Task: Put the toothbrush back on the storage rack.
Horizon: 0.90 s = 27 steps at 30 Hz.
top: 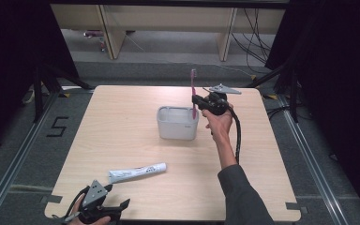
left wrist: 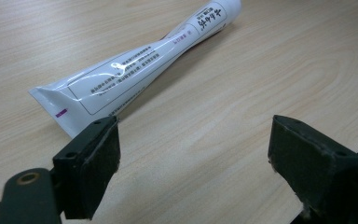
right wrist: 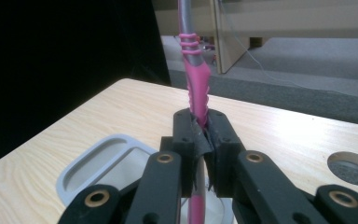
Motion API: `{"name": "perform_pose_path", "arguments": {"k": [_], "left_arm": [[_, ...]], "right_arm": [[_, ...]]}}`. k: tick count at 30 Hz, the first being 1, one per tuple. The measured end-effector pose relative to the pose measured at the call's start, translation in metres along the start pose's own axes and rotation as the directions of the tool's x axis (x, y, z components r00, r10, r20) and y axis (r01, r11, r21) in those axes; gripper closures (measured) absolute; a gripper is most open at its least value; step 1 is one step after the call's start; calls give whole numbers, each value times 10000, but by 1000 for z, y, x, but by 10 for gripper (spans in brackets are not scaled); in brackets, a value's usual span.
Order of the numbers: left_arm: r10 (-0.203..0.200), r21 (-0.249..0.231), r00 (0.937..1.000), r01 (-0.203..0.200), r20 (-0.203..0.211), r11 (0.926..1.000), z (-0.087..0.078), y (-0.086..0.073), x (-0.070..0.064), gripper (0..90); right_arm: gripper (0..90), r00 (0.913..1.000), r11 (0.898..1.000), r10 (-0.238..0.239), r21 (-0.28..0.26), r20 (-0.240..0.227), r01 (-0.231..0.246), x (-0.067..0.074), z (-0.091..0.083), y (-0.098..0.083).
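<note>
A pink toothbrush (top: 193, 93) stands upright over the right side of a grey-white cup holder (top: 177, 123) near the table's middle. My right gripper (top: 196, 100) is shut on the toothbrush; in the right gripper view the jaws pinch its pink handle (right wrist: 197, 88) and its lower end hangs over the holder's rim (right wrist: 86, 163). A white toothpaste tube (top: 137, 172) lies flat on the near left of the table. My left gripper (top: 117, 206) rests at the front edge, open, with the tube (left wrist: 140, 65) just beyond its fingertips and nothing between them.
The wooden table (top: 122, 136) is bare around the holder and tube. A round cable hole (right wrist: 352, 169) sits in the tabletop near the right gripper. Wooden furniture legs (top: 111, 33) and cables (top: 255, 33) stand on the floor beyond the far edge.
</note>
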<state>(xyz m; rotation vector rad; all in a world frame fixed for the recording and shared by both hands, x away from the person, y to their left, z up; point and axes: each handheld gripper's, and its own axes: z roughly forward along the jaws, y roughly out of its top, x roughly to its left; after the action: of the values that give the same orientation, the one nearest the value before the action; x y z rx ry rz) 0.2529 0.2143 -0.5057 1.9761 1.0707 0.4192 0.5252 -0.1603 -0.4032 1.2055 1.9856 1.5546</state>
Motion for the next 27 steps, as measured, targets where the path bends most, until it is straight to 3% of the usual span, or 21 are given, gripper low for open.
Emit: {"name": "perform_pose_path", "arguments": {"k": [3, 4, 5, 6, 7, 10, 11, 14, 16, 27], "left_arm": [[93, 101, 9999, -92, -65, 9999, 0, 0, 1, 163], [-169, -138, 9999, 169, 27, 9998, 1, -1, -2, 163], [-161, -142, 9999, 161, 40, 9998, 1, -1, -2, 163], [-166, -151, 9999, 166, 43, 9997, 1, -1, -2, 163], [-170, -136, 9998, 171, 43, 9998, 1, 0, -2, 163], [67, 73, 10000, -67, 22, 10000, 0, 0, -1, 163], [66, 79, 10000, -67, 28, 9999, 0, 0, -1, 163], [31, 58, 10000, -31, 40, 10000, 0, 0, 0, 163], [-220, -159, 9997, 221, 83, 9996, 1, -1, -2, 163], [-67, -64, 10000, 68, 59, 10000, 1, -1, -2, 163]], "right_arm": [[833, 9997, 9998, 163, 75, 181, -164, 0, 2, -3], [833, 9998, 10000, 58, 8, 167, -59, -3, 3, -4], [833, 9996, 9997, 244, 68, 170, -245, -2, 3, -6], [833, 9998, 10000, 53, 75, 215, -55, -4, 4, -7], [833, 9993, 9995, 309, 100, 233, -311, -5, 5, -10], [832, 9994, 9998, 124, 151, 333, -129, -7, 7, -12], [832, 9988, 9989, 399, 221, 282, -405, -6, 8, -13], [831, 9995, 9997, 133, 194, 282, -139, -7, 10, -13], [830, 9993, 9992, 293, 247, 248, -299, -5, 10, -13], [818, 9985, 9985, 333, 411, 425, -350, -5, 15, -20]]}}
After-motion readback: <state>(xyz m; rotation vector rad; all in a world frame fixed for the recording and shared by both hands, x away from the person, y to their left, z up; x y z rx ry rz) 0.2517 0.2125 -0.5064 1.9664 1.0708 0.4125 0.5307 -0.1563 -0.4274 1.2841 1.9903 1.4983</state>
